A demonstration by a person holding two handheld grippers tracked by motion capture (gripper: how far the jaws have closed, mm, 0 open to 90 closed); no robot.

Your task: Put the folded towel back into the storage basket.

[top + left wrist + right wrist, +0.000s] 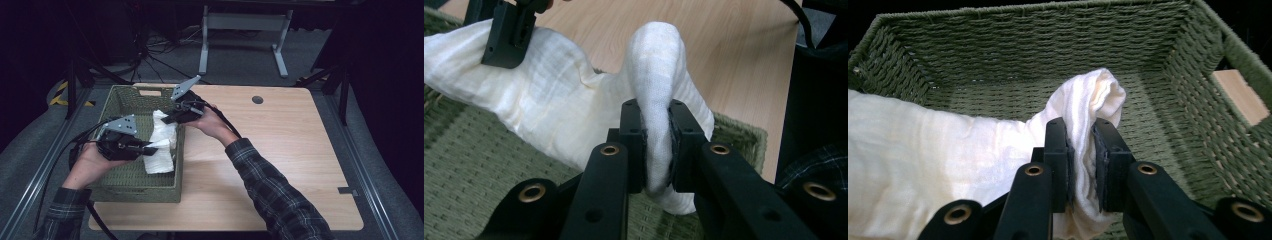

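A person at a wooden table (280, 145) holds a two-jaw gripper in each hand over a green woven basket (120, 97) at the table's left side. The left gripper (150, 146) is clenched on one end of a white cloth (161, 145); the right gripper (167, 119) pinches the other end. The cloth hangs between them, just above the basket's right wall and interior.

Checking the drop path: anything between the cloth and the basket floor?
Nothing visible. Both the left gripper and right gripper are clamped on the white cloth, which hangs over the green basket; the woven floor beneath looks bare.
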